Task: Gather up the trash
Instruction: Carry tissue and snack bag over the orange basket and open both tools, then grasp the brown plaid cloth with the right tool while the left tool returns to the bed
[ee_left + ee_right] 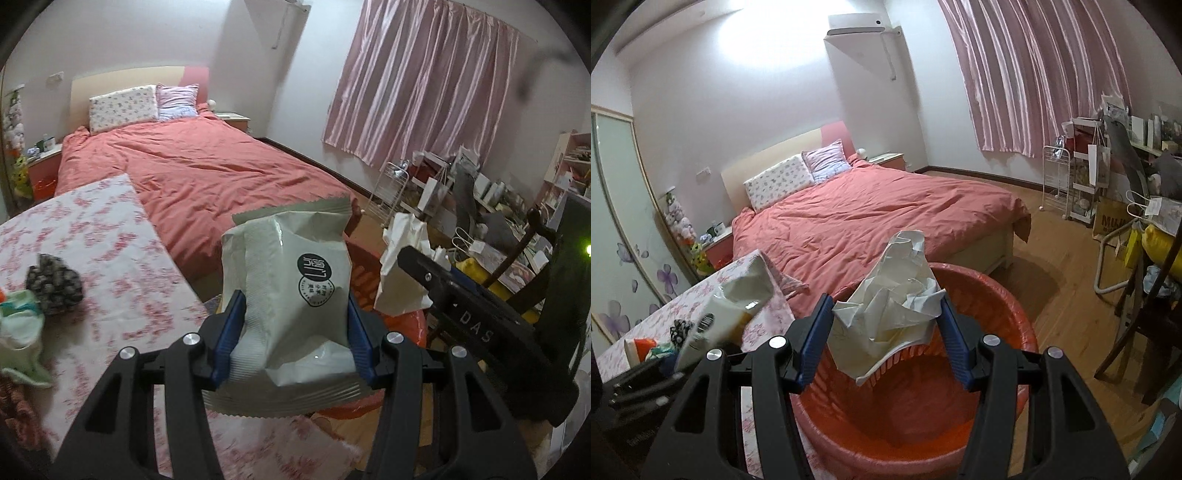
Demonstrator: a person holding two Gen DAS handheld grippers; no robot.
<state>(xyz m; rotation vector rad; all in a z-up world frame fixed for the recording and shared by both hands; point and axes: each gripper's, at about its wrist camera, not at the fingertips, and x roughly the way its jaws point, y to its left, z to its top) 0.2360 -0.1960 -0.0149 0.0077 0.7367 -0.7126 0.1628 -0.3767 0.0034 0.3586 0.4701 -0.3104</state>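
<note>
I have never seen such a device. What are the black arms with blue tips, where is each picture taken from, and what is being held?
No robot is here: a person holds a two-finger gripper in each hand, and a camera on each looks along its fingers. In the left view, the left gripper is shut on a pale snack wrapper. In the right view, the right gripper is shut on crumpled paper, above an orange bin. The flowered table beside them carries a dark patterned bundle. Behind is a bed.
</note>
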